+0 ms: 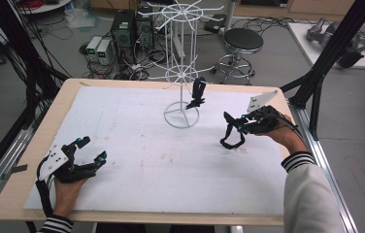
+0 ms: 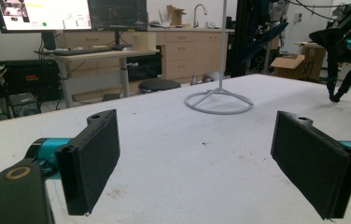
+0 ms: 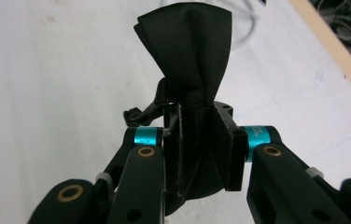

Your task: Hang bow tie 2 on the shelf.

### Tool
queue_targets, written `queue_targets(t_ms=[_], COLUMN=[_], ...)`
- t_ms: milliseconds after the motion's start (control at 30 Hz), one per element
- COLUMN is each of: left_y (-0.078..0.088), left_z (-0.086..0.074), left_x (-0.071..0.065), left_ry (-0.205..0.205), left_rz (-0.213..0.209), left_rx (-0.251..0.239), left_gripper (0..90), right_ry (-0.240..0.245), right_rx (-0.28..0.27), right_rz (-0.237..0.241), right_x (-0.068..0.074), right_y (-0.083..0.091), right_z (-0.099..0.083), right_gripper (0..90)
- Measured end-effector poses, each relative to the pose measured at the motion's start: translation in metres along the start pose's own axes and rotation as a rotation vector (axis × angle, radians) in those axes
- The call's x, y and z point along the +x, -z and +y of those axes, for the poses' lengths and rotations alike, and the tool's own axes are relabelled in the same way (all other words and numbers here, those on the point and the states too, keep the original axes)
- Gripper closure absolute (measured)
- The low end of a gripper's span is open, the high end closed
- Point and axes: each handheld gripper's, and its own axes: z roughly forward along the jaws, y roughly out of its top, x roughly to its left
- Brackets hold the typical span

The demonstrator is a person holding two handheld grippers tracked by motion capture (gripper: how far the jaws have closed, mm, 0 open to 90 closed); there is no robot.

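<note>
- Folded black strap [image 3: 187,60] is being pinched tight by the right gripper [image 3: 197,140], above the white table [image 3: 47,70].
- Left gripper [image 2: 197,158] is being held wide open, empty.
- Strap [image 1: 232,136] is being carried, probably toward the wire stand [image 1: 183,73]; hooking a prong is being called for next.

Left gripper [image 2: 197,158] agape over table [image 2: 201,126]

Wooden table [image 1: 25,160] topped with white mat [image 1: 137,150]; white wire rack [image 1: 182,114] standing on mat, far-centre.
</note>
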Motion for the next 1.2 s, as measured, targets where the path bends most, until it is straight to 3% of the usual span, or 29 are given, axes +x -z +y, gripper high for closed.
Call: queue_targets(t_ms=[300, 400, 500, 700, 1200], left_y=[0.0, 0.0, 0.0, 0.0, 0.0], left_z=[0.0, 0.0, 0.0, 0.0, 0.0], left_x=[0.0, 0.0, 0.0, 0.0, 0.0], left_ry=[0.0, 0.0, -0.001, 0.002, 0.002], left_rz=[0.001, 0.002, 0.002, 0.001, 0.0], left_rx=[0.0, 0.0, 0.001, 0.001, 0.001], left_gripper=[15.9, 15.9, 16.0, 15.9, 16.0], right_ry=[-0.047, -0.086, -0.136, -0.164, -0.166], right_rx=[-0.091, -0.116, -0.162, -0.263, -0.413], right_rz=[0.008, 0.013, 0.033, 0.056, 0.04], right_x=[0.003, 0.003, 0.004, 0.009, 0.025], right_y=[0.007, 0.009, 0.012, 0.02, 0.03], right_z=[0.004, 0.005, 0.007, 0.013, 0.033], right_gripper=[75.2, 75.1, 75.2, 75.2, 75.1])
